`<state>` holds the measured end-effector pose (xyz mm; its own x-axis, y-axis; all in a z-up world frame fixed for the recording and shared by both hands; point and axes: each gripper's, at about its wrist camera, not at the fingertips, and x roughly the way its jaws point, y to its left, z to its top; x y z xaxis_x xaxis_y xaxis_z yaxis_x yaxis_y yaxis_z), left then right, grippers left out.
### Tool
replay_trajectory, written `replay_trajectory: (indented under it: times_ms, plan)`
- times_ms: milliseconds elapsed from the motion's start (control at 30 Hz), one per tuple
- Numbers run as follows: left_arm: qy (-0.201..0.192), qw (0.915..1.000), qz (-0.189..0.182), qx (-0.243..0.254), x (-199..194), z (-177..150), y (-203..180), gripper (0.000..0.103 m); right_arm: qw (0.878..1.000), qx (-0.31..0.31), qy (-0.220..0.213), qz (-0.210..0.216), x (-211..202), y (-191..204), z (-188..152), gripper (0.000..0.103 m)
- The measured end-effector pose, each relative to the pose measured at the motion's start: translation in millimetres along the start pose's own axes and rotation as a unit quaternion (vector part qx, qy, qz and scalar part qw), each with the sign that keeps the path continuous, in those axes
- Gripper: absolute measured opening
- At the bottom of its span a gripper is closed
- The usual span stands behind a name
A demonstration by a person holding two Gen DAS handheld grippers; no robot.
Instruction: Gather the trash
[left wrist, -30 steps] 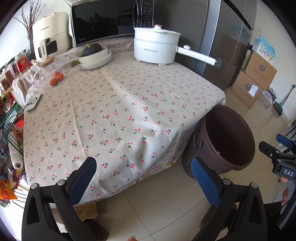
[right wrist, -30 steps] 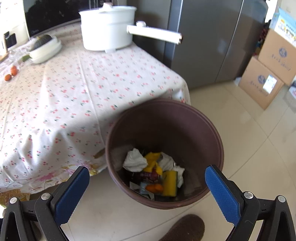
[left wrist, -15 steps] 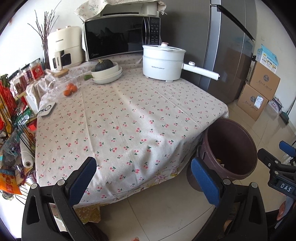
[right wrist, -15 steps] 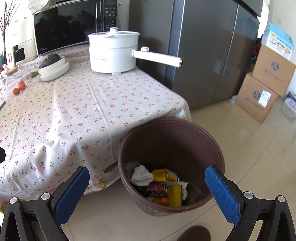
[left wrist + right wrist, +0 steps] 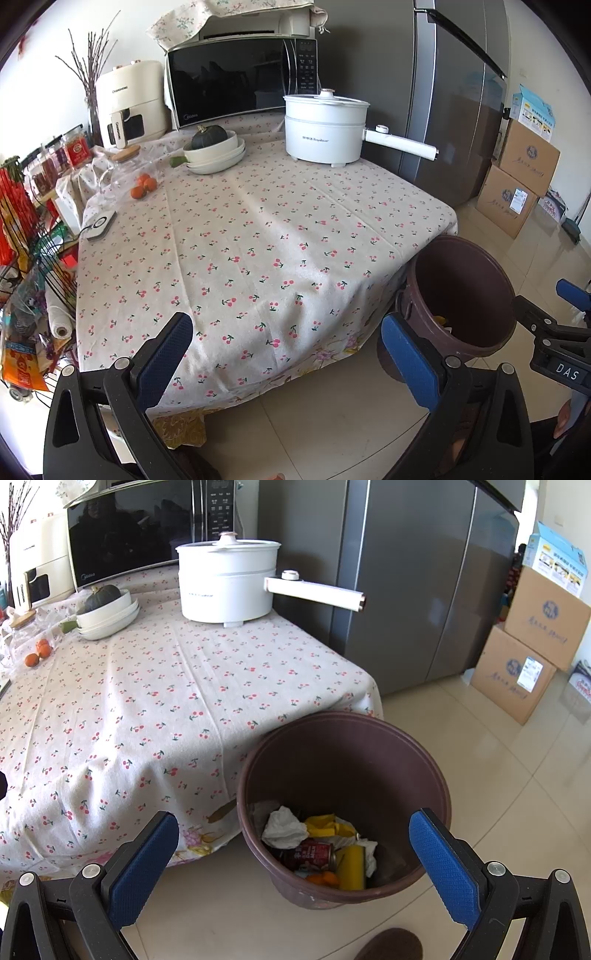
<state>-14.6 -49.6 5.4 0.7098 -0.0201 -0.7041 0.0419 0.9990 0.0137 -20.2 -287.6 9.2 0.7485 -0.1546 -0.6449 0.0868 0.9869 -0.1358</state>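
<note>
Right wrist view gives us the money shot: the brown trash bin sits on the tiled floor, tucked right against the corner of the table with its cherry-print cloth. Down inside it we can see a crumpled white tissue, a red can lying on its side, yellow wrappers and a bit of orange peel. The right gripper hangs just above and in front of the bin, blue pads spread wide, nothing between them.

Over to the left wrist view: the left gripper is also wide apart and empty, its pads framing the near edge of the tablecloth, with the bin off to its right. The tip of the right gripper pokes in at the far right edge, beside the bin's rim.

Up on the table, at the back, a white electric pot with a long handle stands near a stack of white bowls holding a dark green squash. Behind them, a black microwave and a cream air fryer. A few small oranges lie near the left edge. A grey refrigerator rises beyond the table, and cardboard boxes are stacked on the floor to the right.
</note>
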Motion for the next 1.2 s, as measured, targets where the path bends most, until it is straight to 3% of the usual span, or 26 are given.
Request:
replay_trajectory:
  times_ms: [1200]
  plan:
    - [-0.002, 0.9999, -0.012, -0.002, -2.5, -1.8, -2.6, 0.103, 1.0, 0.0, 0.003, 0.001, 2.5, -1.3, -0.3, 0.102]
